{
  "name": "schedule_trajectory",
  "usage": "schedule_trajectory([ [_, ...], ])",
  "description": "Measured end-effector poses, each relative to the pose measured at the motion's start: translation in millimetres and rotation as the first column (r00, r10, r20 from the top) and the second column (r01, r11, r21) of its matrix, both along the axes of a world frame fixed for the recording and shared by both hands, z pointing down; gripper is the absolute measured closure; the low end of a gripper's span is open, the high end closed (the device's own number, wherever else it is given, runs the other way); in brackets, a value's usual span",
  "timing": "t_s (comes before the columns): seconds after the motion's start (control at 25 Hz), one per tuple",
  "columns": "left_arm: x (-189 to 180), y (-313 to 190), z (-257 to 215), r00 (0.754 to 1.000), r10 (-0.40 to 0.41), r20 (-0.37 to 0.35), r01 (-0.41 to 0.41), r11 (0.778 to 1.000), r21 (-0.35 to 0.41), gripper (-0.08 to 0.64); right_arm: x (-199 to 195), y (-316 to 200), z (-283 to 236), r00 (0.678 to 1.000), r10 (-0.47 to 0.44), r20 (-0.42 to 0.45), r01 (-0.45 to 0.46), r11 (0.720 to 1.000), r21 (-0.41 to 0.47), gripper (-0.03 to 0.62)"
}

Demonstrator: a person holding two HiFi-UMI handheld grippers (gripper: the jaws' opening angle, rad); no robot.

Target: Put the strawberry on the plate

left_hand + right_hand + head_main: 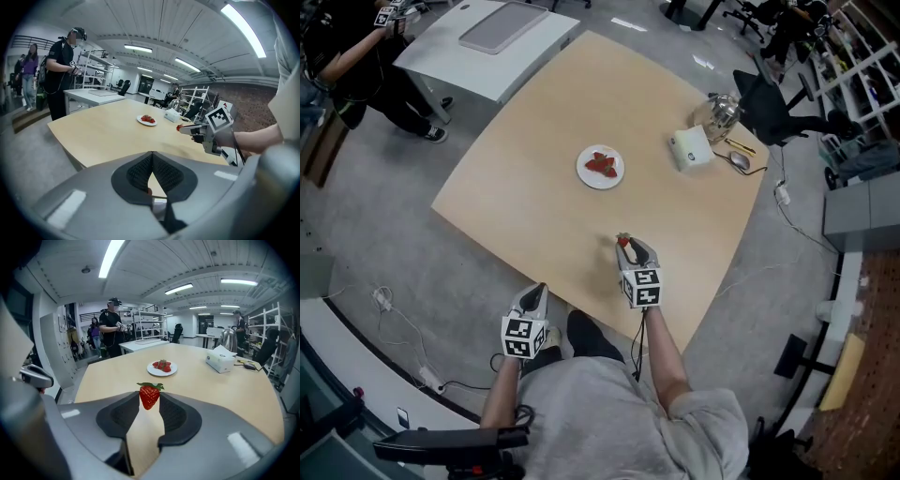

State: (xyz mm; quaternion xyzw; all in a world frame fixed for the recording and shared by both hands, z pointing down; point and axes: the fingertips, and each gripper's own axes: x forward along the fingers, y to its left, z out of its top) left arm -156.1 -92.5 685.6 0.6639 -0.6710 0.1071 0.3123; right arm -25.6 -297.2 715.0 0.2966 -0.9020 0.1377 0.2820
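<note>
My right gripper (625,246) (150,398) is shut on a red strawberry (149,395) with a green top, held above the table's near part; the same strawberry (623,242) shows at its tips in the head view. The white plate (601,167) (162,367) lies near the middle of the table with several strawberries on it, well beyond the held one. My left gripper (535,295) (152,171) hangs off the table's near edge, its jaws shut with nothing between them. In the left gripper view the right gripper (187,128) shows with the strawberry at its tip.
A tan table (534,187) fills the middle. At its far right stand a white tissue box (691,148), a metal kettle (720,112) and a computer mouse (740,161). A person (356,56) stands by a white table (487,47) at the far left.
</note>
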Motion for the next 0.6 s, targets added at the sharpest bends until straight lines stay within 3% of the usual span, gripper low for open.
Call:
schedule_trajectory([
  [0.36,-18,9,-3,0.994,-0.107,0.009,0.107,0.994,-0.004,0.540,-66,-33,-2,0.995,-0.098,0.014,0.097,0.995,0.034,0.453],
  [0.6,-25,15,-4,0.986,-0.164,0.013,0.164,0.986,-0.017,0.540,-97,-64,6,0.994,-0.106,0.012,0.106,0.994,0.038,0.453],
])
